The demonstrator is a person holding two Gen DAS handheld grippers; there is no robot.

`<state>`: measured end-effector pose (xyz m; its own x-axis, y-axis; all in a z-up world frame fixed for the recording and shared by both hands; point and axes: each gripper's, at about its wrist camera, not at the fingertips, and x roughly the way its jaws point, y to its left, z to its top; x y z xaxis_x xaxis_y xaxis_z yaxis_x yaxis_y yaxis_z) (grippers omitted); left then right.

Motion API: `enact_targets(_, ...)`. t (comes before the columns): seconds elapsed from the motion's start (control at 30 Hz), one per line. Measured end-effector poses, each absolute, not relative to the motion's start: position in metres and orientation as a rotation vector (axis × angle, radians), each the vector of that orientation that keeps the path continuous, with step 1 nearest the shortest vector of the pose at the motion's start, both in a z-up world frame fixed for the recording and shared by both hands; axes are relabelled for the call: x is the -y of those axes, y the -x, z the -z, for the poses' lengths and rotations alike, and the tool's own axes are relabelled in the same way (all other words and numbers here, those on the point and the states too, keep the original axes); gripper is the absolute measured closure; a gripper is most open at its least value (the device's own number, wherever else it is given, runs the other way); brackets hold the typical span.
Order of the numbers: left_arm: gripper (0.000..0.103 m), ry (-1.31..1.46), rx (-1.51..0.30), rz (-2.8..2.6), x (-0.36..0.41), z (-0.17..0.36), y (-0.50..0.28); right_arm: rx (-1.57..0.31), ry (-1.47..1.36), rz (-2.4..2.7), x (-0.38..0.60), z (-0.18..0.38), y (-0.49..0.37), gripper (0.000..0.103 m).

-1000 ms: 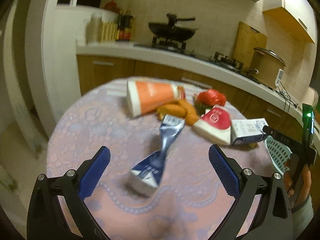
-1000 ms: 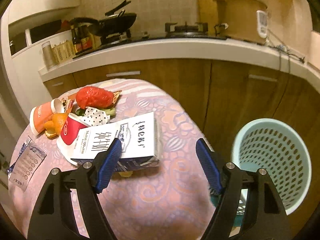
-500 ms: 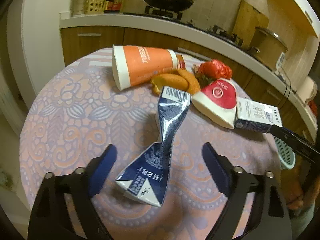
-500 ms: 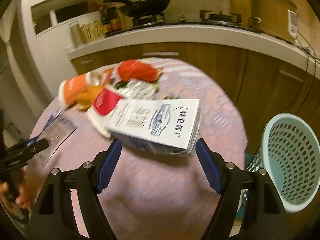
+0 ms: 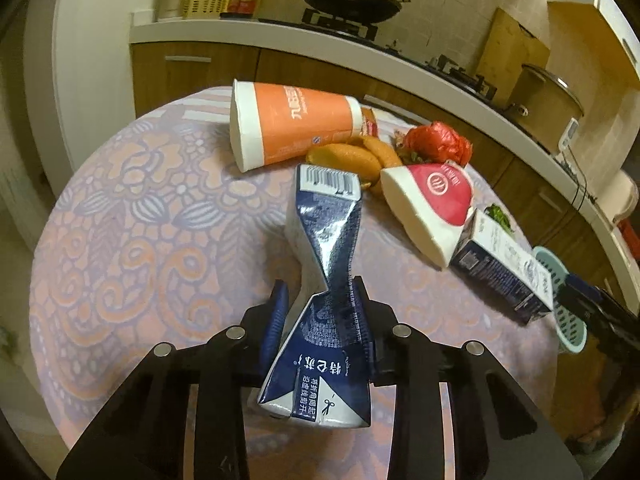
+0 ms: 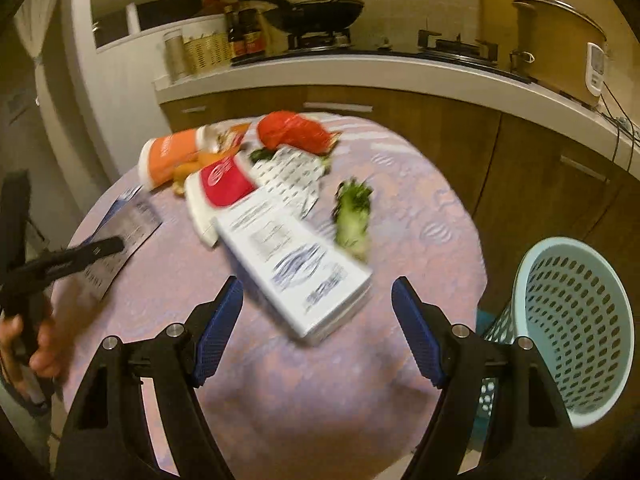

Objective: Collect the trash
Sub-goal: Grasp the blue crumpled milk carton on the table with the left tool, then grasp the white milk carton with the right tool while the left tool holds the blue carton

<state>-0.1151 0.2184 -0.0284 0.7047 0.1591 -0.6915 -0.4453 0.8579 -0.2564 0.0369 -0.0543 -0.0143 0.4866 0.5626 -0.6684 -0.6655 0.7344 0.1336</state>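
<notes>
The left gripper fingers pinch the twisted waist of the crushed dark-blue milk carton on the patterned tabletop, light, crumpled and probably slippery; right gripper fingers spread.

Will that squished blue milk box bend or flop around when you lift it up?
Probably a little. The blue carton is twisted thin at its waist, just above where the left gripper has its jaws shut on it, so the barcode end may wobble. It looks crushed and empty, so likely light. The creased cardboard should give the jaws decent hold, so it seems unlikely to slip.
</notes>
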Motion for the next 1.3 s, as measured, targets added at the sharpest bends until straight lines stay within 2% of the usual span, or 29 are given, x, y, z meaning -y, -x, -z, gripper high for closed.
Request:
enact_targets(0.27, 0.073, 0.388, -0.697, -0.364, -0.210, 0.018, 0.115, -0.882, 0.092, -0.845, 0.043, 0.038, -0.064, 0.030)
enact_targets(0.5, 0.073, 0.383, -0.684, -0.344, -0.203, 0.014, 0.112, -0.848, 0.195, -0.942, 0.030, 0.029, -0.019, 0.030)
enact_targets(0.77, 0.073, 0.368, -0.656, -0.326, -0.193, 0.002, 0.114, -0.840, 0.185, -0.912, 0.013, 0.026, -0.033, 0.030)
enact_targets(1.0, 0.075, 0.370, -0.666, -0.303, -0.186, 0.004, 0.109, -0.835, 0.331, -0.872, -0.019, 0.041, -0.031, 0.030)
enact_targets(1.1, 0.081, 0.372, -0.676, -0.289, -0.183, 0.005, 0.106, -0.839, 0.329, -0.887, -0.024, 0.046, -0.033, 0.031)
enact_targets(1.17, 0.090, 0.375, -0.678, -0.276, -0.180, 0.004, 0.105, -0.837, 0.317, -0.903, -0.022, 0.045, -0.033, 0.046)
enact_targets(1.23, 0.096, 0.375, -0.677, -0.256, -0.177, 0.003, 0.104, -0.831, 0.283, -0.910, -0.014, 0.041, -0.033, 0.048)
enact_targets(1.3, 0.097, 0.369, -0.683, -0.238, -0.172, 0.002, 0.102, -0.811, 0.261, -0.899, -0.005, 0.035, -0.031, 0.049)
